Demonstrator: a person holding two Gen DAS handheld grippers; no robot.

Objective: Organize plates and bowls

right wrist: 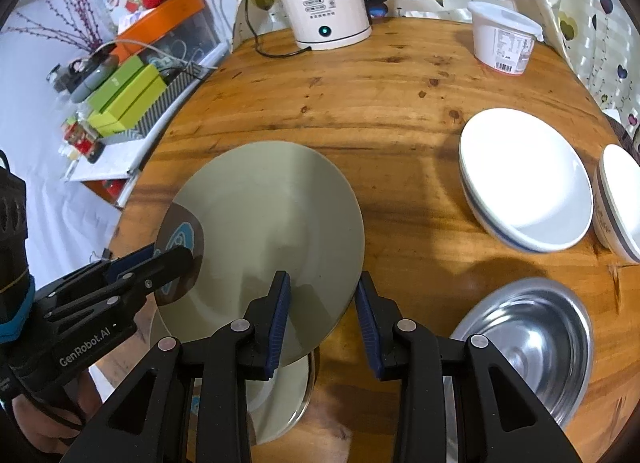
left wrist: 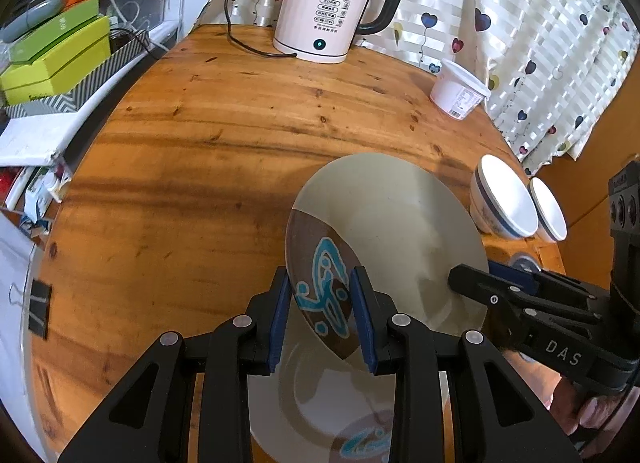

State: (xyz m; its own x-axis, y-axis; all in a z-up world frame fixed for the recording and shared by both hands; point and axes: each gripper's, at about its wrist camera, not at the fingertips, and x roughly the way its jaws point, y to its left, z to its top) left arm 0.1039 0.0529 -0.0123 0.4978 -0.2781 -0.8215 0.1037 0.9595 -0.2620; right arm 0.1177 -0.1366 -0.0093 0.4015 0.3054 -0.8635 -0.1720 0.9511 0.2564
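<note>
Both grippers hold one grey-green plate (left wrist: pixel 384 215) (right wrist: pixel 272 215) clear of the round wooden table (left wrist: pixel 200 167). The plate has a brown patch with a blue pattern. My left gripper (left wrist: pixel 320 319) is shut on the rim at that patch; in the right wrist view this left gripper (right wrist: pixel 176 259) comes in from the left. My right gripper (right wrist: pixel 322 319) is shut on the opposite rim, and it (left wrist: pixel 468 283) enters the left wrist view from the right. A second plate of the same design (left wrist: pixel 320 407) (right wrist: pixel 280 403) lies on the table directly beneath.
Two white bowls with blue bands (right wrist: pixel 524 179) (right wrist: pixel 620 203) and a steel bowl (right wrist: pixel 528 343) sit on the table's right side. A white kettle (left wrist: pixel 332 7) and a white tub (left wrist: pixel 460 89) stand at the back. Boxes and clutter (left wrist: pixel 56 55) crowd a shelf to the left.
</note>
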